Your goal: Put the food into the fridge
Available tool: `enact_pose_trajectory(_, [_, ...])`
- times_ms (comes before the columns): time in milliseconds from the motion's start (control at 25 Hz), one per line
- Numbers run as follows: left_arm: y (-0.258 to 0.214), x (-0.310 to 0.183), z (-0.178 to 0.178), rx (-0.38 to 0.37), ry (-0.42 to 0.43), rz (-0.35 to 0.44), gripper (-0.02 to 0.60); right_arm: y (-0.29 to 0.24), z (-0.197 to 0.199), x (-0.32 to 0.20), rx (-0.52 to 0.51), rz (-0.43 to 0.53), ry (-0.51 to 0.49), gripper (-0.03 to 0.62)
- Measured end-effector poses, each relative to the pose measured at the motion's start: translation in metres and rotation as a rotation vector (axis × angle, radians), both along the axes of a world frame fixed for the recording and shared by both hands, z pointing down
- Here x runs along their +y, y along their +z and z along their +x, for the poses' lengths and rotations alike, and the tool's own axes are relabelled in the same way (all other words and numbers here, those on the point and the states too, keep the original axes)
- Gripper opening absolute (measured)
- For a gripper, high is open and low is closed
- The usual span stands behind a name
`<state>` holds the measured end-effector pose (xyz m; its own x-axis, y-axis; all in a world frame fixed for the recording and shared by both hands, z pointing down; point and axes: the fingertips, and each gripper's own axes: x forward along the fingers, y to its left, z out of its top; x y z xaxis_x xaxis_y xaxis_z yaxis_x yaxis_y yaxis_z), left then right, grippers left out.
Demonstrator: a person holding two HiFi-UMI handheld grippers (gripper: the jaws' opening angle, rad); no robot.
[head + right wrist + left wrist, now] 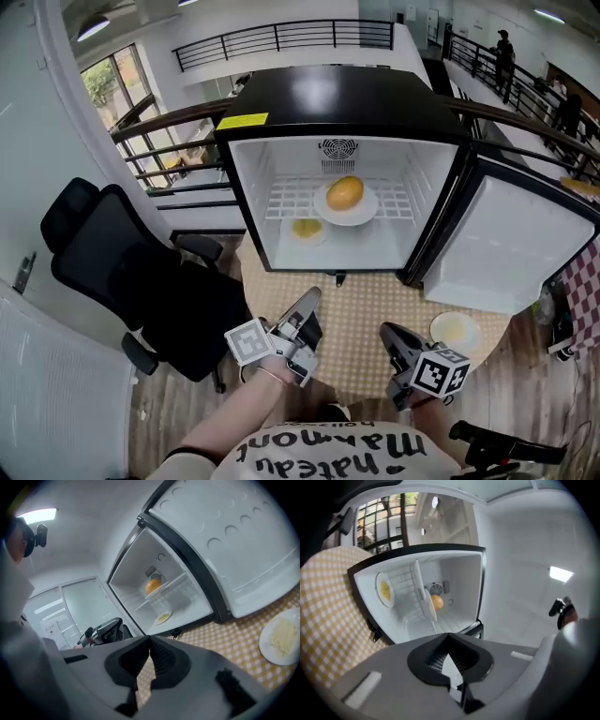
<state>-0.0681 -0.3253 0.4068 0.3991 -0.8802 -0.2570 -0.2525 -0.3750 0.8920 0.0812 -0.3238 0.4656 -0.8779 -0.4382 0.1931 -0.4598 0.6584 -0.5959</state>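
Left gripper (309, 300) and right gripper (387, 331) are both closed on nothing as I hold them over the yellow checked cloth (361, 309). 1 round white plate of pale food (456, 330) lies there beside my right gripper, outside the open black fridge (337, 103); 2 plates sit inside.

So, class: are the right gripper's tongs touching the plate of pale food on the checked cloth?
Apart. The right gripper view shows the right gripper shut and empty, checked cloth lying between its tongs and the plate.
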Motion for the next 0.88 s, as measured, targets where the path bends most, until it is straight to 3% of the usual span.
enact_pose_trajectory(120, [-0.013,0.023,0.012,-0.281,0.025,0.084,0.003,-0.008,-0.002,0.008,0.003,0.025,0.013,0.015])
enact_pose_trajectory(240, [-0.031,0.055,0.025,-0.558,0.041,0.217,0.003,-0.017,0.000,0.029,0.003,0.056,0.034,0.015])
enact_pose_trajectory(360, [-0.044,0.103,0.034,-0.755,0.047,0.347,0.003,-0.026,0.002,0.069,0.008,0.089,0.059,0.015])
enact_pose_trajectory(480, [-0.049,0.161,0.039,-0.865,0.089,0.414,0.003,-0.036,0.005,0.121,0.003,0.133,0.102,0.015])
enact_pose_trajectory(640, [-0.044,0.234,0.040,-0.974,0.161,0.404,0.005,-0.054,0.011,0.192,0.021,0.226,0.182,0.015])
enact_pose_trajectory(880, [-0.039,0.323,0.038,-1.010,0.225,0.402,0.005,-0.067,0.020,0.283,0.103,0.282,0.247,0.015])
